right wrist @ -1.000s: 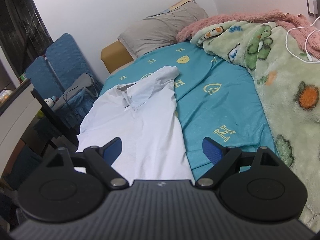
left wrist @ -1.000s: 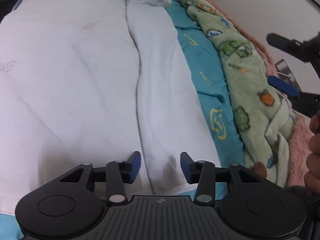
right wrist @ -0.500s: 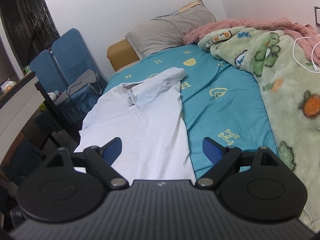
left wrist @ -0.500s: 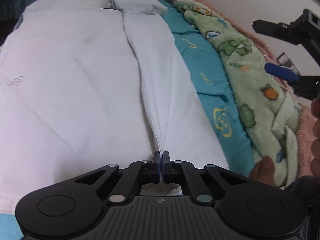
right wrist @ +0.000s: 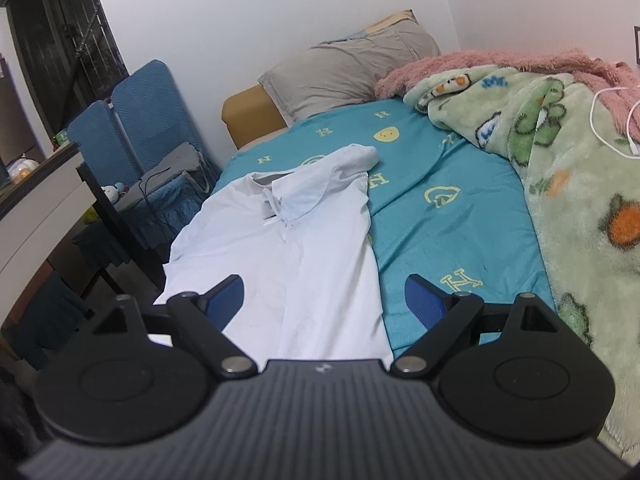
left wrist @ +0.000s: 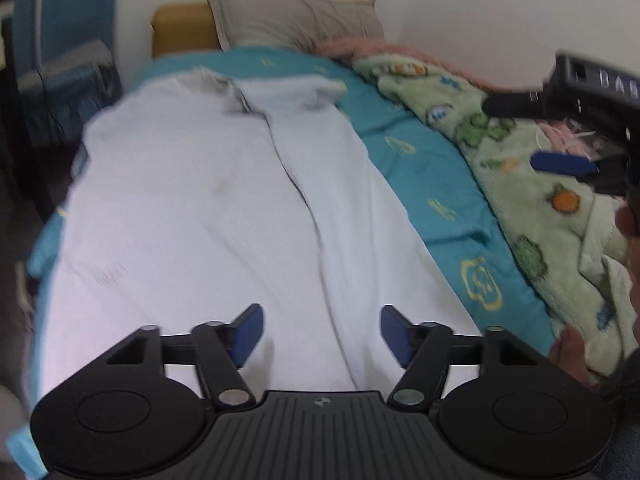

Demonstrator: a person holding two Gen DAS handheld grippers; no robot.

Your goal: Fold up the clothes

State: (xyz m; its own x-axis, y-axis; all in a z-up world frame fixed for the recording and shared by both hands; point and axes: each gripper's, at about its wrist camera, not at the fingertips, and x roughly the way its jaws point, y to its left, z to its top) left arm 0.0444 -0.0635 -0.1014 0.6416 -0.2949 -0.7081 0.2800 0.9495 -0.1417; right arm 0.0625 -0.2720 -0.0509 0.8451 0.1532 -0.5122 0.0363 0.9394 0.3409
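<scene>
Now both my left tool (left wrist: 322, 334) and right tool (right wrist: 324, 304) gape empty; I should keep the shirt (right wrist: 288, 256) square to the bed's (right wrist: 460, 216) edge.

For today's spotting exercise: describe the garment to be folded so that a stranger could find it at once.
Start at the bed with the teal sheet. On its left half, below the grey pillow, lies a white collared shirt, spread flat with one side folded inward. It is the only plain white item; the blanket beside it is green and patterned.
</scene>
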